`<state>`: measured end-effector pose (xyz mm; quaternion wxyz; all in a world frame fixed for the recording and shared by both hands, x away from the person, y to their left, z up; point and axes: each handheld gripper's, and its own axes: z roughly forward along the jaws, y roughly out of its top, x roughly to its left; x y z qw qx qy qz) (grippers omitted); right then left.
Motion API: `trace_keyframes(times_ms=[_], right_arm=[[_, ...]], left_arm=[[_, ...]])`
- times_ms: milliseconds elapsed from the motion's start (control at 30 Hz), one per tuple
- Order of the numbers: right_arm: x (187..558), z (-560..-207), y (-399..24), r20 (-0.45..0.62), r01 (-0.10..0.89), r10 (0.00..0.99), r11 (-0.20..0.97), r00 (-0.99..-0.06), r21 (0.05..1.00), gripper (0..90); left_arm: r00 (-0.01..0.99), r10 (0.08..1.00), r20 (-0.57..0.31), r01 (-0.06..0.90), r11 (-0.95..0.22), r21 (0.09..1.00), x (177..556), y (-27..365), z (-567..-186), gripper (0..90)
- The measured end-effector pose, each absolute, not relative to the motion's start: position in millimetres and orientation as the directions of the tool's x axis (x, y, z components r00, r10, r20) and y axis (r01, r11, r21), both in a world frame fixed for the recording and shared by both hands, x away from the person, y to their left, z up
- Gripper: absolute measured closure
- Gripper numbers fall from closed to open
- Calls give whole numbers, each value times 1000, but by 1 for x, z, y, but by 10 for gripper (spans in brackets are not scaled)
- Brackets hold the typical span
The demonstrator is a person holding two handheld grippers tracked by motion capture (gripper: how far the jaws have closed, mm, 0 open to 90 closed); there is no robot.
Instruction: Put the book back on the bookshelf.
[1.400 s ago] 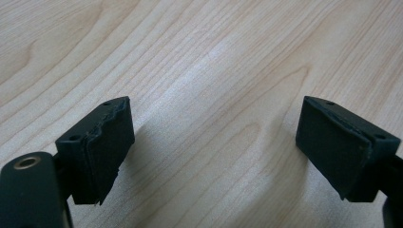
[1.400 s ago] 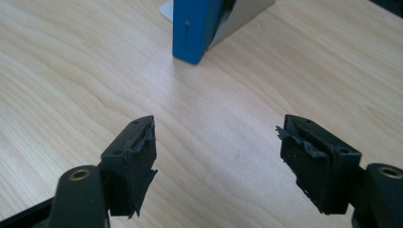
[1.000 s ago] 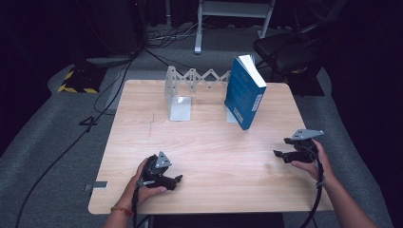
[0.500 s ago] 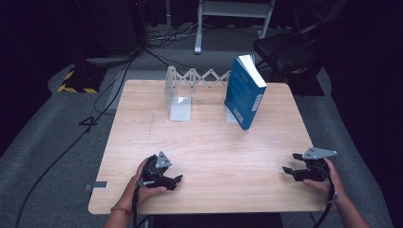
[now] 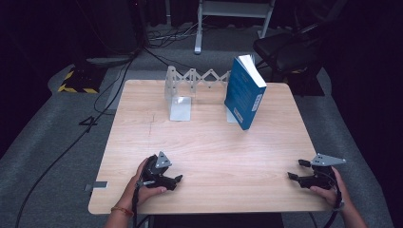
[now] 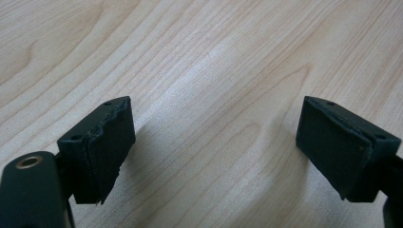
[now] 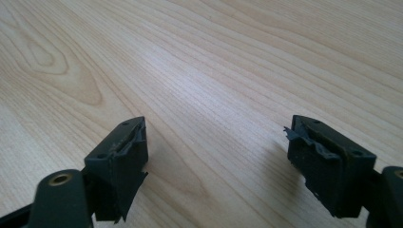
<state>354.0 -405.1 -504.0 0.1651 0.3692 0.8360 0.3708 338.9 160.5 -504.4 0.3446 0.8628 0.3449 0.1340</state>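
A stiff, fairly heavy blue hardcover book (image 5: 244,97) leans on a metal bookend (image 5: 180,95), best gripped by its spine; both grippers, left (image 5: 177,180) and right (image 5: 293,170), rest wide open and empty on the wooden surface (image 5: 214,147).

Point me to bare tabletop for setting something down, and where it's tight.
Free: the wide wood between the left gripper and right gripper, running up to the blue book; also the left strip beside the metal bookend rack. Crowded: the table's far edge, where rack and leaning book stand.

A light wooden table (image 5: 204,142) carries a blue book (image 5: 243,92) leaning in a metal bookend rack (image 5: 183,92).
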Motion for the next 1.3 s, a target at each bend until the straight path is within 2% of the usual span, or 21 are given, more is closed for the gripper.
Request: trace_keyframes(times_ms=[1300], right_arm=[[354,-504,-405,-3,495,741,452,-672,742,212]], left_arm=[[722,692,-14,511,-519,686,340,159,-504,132]])
